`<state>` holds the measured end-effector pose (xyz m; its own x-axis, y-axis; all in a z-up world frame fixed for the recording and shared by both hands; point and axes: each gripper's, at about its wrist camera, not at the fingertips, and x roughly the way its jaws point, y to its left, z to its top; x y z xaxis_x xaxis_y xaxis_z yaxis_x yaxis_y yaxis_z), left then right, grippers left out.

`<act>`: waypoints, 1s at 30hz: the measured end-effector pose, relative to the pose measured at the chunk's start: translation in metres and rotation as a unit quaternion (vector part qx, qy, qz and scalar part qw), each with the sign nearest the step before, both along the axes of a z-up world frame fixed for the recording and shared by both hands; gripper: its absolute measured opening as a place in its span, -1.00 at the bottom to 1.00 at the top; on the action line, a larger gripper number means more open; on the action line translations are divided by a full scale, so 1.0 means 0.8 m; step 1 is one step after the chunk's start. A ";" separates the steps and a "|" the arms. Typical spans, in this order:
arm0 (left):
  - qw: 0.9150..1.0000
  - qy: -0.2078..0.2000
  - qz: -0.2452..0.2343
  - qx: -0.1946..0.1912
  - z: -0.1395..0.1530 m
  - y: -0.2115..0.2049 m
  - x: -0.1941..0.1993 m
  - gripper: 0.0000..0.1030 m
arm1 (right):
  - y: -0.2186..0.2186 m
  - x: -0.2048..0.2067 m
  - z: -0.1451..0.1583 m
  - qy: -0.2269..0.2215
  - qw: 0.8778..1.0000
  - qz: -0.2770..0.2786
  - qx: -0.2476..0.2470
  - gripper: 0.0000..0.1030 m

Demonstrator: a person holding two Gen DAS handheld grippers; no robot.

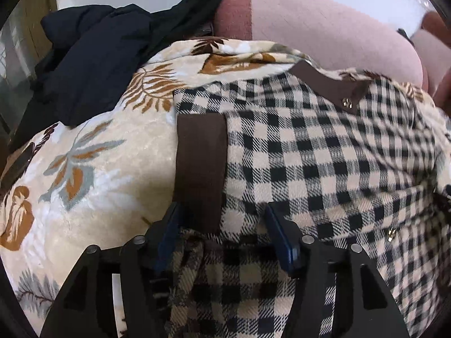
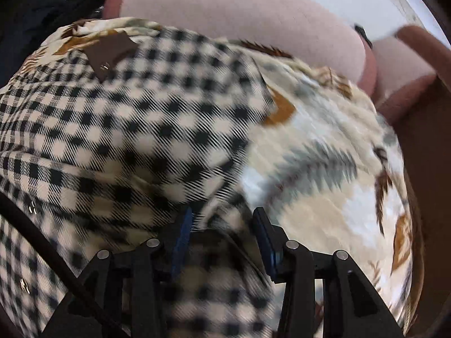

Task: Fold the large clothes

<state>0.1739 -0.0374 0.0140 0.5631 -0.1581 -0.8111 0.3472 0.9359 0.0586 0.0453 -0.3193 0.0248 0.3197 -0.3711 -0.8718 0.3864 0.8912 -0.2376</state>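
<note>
A beige-and-black checked garment point(image 1: 324, 155) with brown trim lies spread on a floral blanket point(image 1: 98, 155). A brown strip point(image 1: 200, 169) runs along its left edge, and a brown tab point(image 1: 329, 84) with a gold snap sits at the far end. My left gripper point(image 1: 222, 225) stands open over the near left edge, with a bunched fold lying loose between the fingers. In the right wrist view, which is blurred, the garment point(image 2: 126, 112) fills the left side. My right gripper point(image 2: 222, 225) is open over its right edge, with cloth under the gap.
Dark clothes point(image 1: 93, 56) are piled at the far left on the blanket. A pink cushion point(image 1: 324, 36) with a darker band lies behind the garment against a white wall. The blanket point(image 2: 324, 155) extends to the right. A black cable point(image 2: 42, 239) crosses the lower left.
</note>
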 end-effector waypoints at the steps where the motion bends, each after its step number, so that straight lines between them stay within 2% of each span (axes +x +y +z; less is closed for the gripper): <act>1: 1.000 0.001 0.000 0.002 -0.001 0.001 -0.001 0.18 | -0.010 -0.006 0.000 0.015 1.000 -0.022 -0.012 0.11; 2: 1.000 0.004 0.000 0.000 -0.001 0.003 -0.002 0.19 | -0.020 -0.015 0.001 0.028 0.998 -0.043 -0.034 0.11; 3: 1.000 0.008 0.001 -0.003 0.000 0.005 -0.002 0.20 | -0.029 -0.024 0.002 0.022 0.998 -0.050 -0.028 0.11; 5: 1.000 0.019 0.003 -0.013 0.003 0.010 -0.003 0.20 | -0.050 -0.037 0.011 -0.030 0.997 -0.062 0.042 0.11; 8: 0.999 0.025 0.004 -0.038 0.013 0.018 -0.008 0.20 | -0.072 -0.047 0.025 -0.123 0.981 -0.072 0.130 0.12; 12: 0.998 0.013 -0.004 -0.065 0.029 0.027 -0.021 0.20 | -0.067 -0.030 0.028 -0.161 0.973 -0.083 0.141 0.17; 13: 0.998 0.009 -0.004 -0.066 0.032 0.028 -0.023 0.20 | -0.067 -0.026 0.027 -0.152 0.975 -0.093 0.133 0.17; 17: 0.998 -0.002 -0.002 -0.070 0.043 0.037 -0.023 0.20 | -0.053 -0.006 0.021 -0.033 0.990 -0.126 0.046 0.37; 18: 0.997 -0.001 -0.002 -0.076 0.045 0.041 -0.022 0.20 | -0.050 -0.010 0.017 -0.007 0.992 -0.121 0.044 0.37; 20: 0.996 -0.003 -0.004 -0.091 0.052 0.051 -0.020 0.20 | -0.047 -0.022 0.020 0.007 0.992 -0.111 0.066 0.37; 22: 0.995 -0.008 -0.001 -0.097 0.056 0.061 -0.018 0.20 | -0.047 -0.036 0.034 -0.021 0.989 -0.107 0.103 0.37; 23: 0.995 -0.012 0.007 -0.099 0.059 0.068 -0.017 0.20 | -0.050 -0.043 0.050 -0.072 0.983 -0.104 0.133 0.37; 24: 0.995 -0.013 0.016 -0.100 0.059 0.074 -0.015 0.20 | -0.055 -0.048 0.064 -0.129 0.972 -0.102 0.167 0.37; 25: 0.994 -0.012 0.023 -0.103 0.059 0.079 -0.012 0.20 | -0.061 -0.047 0.070 -0.166 0.962 -0.103 0.190 0.37; 26: 0.993 -0.006 0.032 -0.111 0.058 0.085 -0.009 0.20 | -0.066 -0.040 0.070 -0.182 0.958 -0.103 0.198 0.37; 28: 0.992 0.007 0.041 -0.120 0.054 0.090 -0.004 0.20 | -0.073 -0.020 0.057 -0.192 0.957 -0.105 0.192 0.37; 30: 0.991 0.017 0.044 -0.122 0.049 0.090 -0.001 0.20 | -0.080 -0.007 0.025 -0.182 0.952 -0.134 0.207 0.37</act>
